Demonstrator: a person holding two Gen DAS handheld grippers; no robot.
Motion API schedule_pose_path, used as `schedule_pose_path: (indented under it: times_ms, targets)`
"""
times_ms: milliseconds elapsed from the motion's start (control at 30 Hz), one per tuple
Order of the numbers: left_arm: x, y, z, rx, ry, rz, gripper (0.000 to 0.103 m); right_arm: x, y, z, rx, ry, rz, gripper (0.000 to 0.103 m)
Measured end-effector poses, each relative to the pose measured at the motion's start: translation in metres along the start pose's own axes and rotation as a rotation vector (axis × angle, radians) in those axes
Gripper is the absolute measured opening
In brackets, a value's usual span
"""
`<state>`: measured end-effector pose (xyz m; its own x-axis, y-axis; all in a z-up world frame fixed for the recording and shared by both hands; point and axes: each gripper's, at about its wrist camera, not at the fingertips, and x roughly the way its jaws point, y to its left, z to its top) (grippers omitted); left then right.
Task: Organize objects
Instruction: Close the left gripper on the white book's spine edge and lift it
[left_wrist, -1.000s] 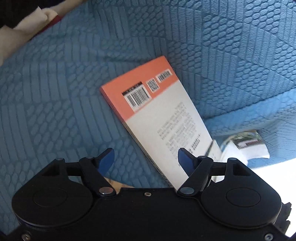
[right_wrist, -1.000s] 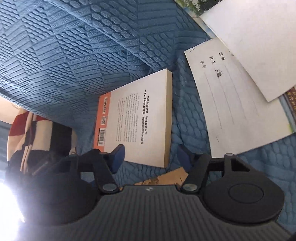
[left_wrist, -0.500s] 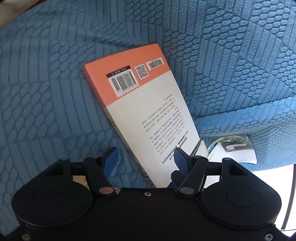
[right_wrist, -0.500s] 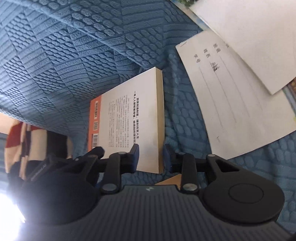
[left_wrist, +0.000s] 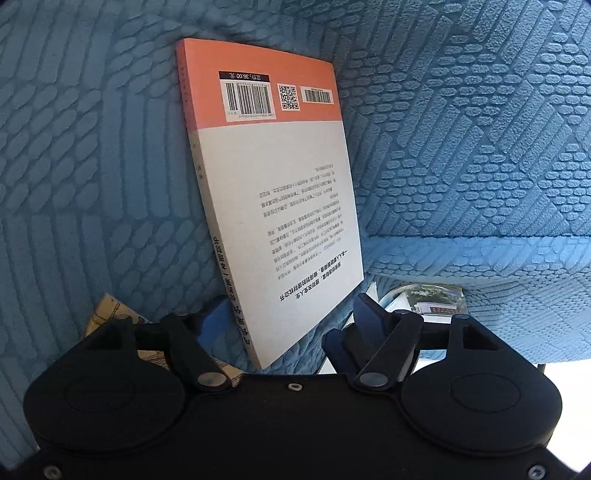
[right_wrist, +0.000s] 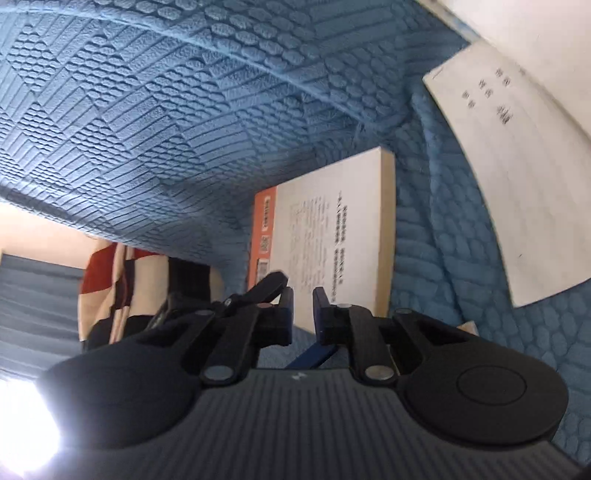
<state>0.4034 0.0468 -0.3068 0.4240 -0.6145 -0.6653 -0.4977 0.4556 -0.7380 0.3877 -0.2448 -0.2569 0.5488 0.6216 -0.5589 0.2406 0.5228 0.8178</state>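
A paperback book (left_wrist: 280, 192) with an orange band, barcodes and a white back cover lies face down on the blue textured sofa seat (left_wrist: 92, 184). Its near end sits between the tips of my left gripper (left_wrist: 290, 310), whose jaws are opening; the pads do not press on it. In the right wrist view the same book (right_wrist: 332, 229) lies just ahead, page edges to the right. My right gripper (right_wrist: 303, 310) hovers over its near edge, jaws closing to a narrow gap. Only the white cover shows through the gap, and nothing is pinched.
Two white sheets (right_wrist: 517, 177) with printed lines lie on the seat right of the book. A tan booklet (left_wrist: 110, 314) pokes out under my left gripper. A picture leaflet (left_wrist: 432, 299) lies by the cushion edge. A red, cream and black cloth (right_wrist: 122, 280) hangs at the left.
The right jaws have gone from wide apart to a narrow gap. In the left view the book has swung from slanted to nearly straight ahead and looms larger as that gripper rolled and sank.
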Motion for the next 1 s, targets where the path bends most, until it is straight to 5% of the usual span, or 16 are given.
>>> schedule_pose_path:
  times_ms: [367,467,533,667,1000]
  targets:
    - [0.005,0.001,0.001,0.021,0.002,-0.032,0.07,-0.004,-0.02,0.001,0.116,-0.017,-0.066,0.02]
    - [0.001,0.0,0.001,0.008,-0.012,-0.041,0.069,0.001,-0.02,-0.002,0.123,-0.008,-0.068,0.036]
    - [-0.009,-0.001,0.004,0.019,-0.066,-0.056,0.065,0.001,-0.021,-0.003,0.139,-0.015,-0.067,0.056]
    - [-0.02,-0.002,0.011,0.015,-0.075,-0.146,0.06,0.002,-0.028,-0.003,0.172,-0.012,-0.056,0.057]
    - [-0.017,-0.001,0.007,0.017,-0.065,-0.074,0.062,0.011,-0.027,-0.002,0.16,-0.01,-0.077,0.058]
